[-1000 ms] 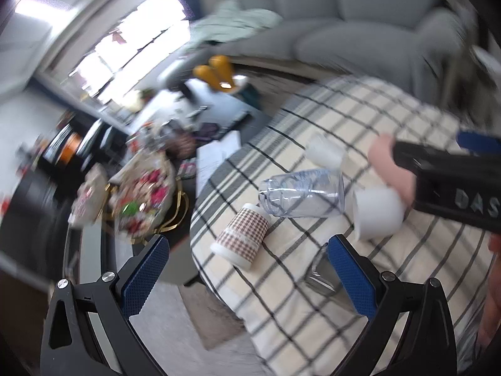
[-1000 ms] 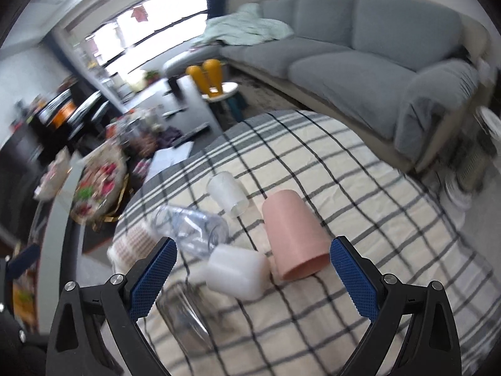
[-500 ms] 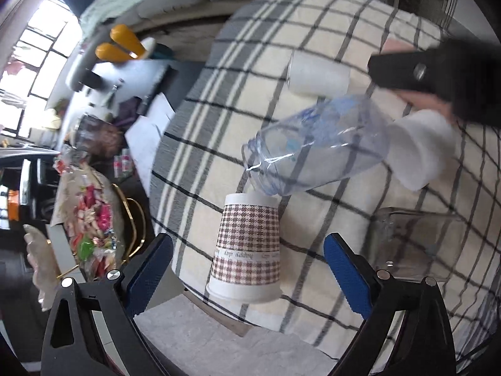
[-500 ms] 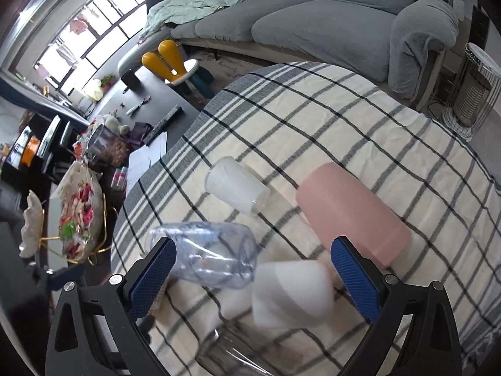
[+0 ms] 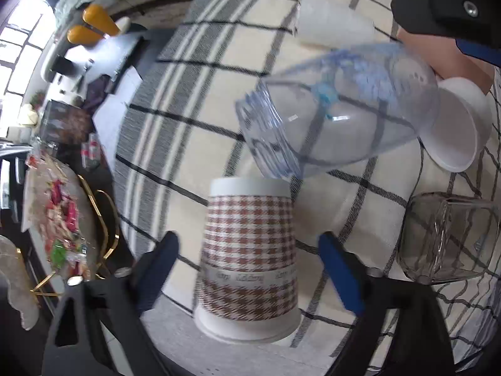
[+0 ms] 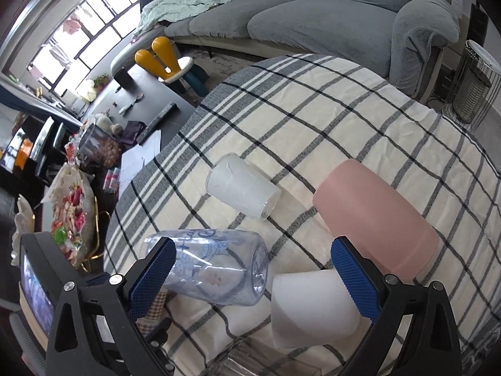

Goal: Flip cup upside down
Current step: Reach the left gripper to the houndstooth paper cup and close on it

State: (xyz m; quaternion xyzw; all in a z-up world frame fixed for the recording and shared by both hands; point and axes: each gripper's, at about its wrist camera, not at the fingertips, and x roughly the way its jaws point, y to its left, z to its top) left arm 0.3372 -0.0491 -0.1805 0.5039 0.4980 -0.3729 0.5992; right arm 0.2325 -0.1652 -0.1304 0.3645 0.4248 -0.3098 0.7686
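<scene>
A brown-checked paper cup (image 5: pixel 249 258) lies on its side at the near edge of the plaid table, between the fingers of my open left gripper (image 5: pixel 250 263). A clear blue-printed plastic cup (image 5: pixel 338 112) lies just beyond it; in the right wrist view it (image 6: pixel 216 271) lies between my open right gripper's fingers (image 6: pixel 250 272). A white cup (image 6: pixel 310 308) lies by the right finger. A pink cup (image 6: pixel 375 219) and a frosted cup (image 6: pixel 242 191) lie farther back. All cups are on their sides.
A smoky clear glass (image 5: pixel 447 238) lies on its side at the right near edge. The plaid tablecloth (image 6: pixel 344 119) covers a round table. A grey sofa (image 6: pixel 313 9) stands behind, a dark coffee table (image 6: pixel 141 106) with clutter at left.
My left gripper has moved in close and the checked paper cup now sits between its fingers. My right gripper has come down toward the clear and white cups.
</scene>
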